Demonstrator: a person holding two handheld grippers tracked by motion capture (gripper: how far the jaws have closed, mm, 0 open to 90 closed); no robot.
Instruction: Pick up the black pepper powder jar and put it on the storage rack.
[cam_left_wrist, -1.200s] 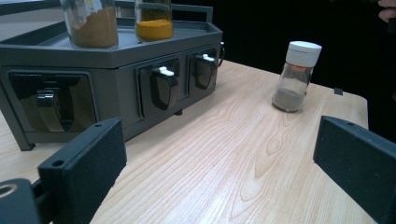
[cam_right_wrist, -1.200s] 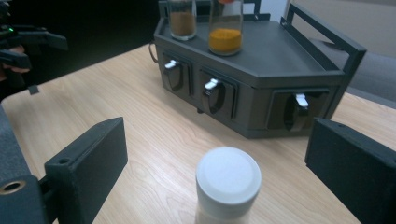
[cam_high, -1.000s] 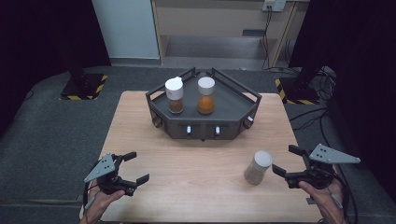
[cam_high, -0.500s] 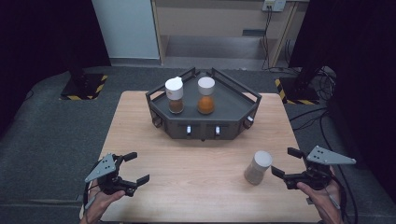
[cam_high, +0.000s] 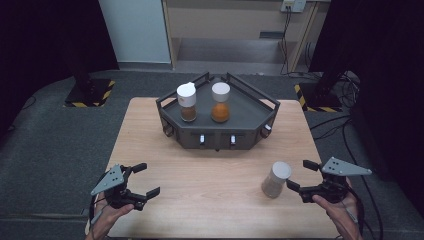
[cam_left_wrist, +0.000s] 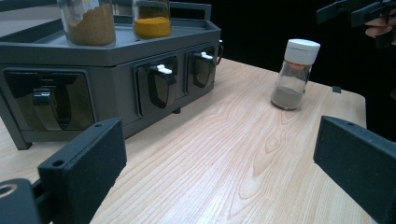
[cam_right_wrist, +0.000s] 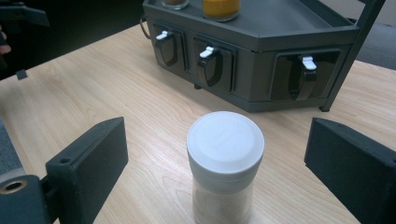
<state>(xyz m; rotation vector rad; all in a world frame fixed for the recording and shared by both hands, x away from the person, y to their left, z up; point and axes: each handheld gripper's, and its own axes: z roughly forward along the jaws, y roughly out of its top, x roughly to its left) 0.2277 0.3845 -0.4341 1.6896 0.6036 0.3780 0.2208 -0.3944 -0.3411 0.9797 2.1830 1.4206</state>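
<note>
white-capped jar (cam_right_wrist: 225, 163) upright between wide right gripper (cam_right_wrist: 215, 168) jaws, untouched

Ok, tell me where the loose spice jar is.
In the high view the spice jar stands upright on the table's right front part, just left of the right tool, clear of the rack.

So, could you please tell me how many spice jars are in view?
3: two stand on the grey rack, a brown-filled jar and an orange-filled jar; a grey-filled jar stands on the table.

A wooden table (cam_high: 210, 175) stands on grey carpet (cam_high: 55, 145) amid dark surroundings.
</note>
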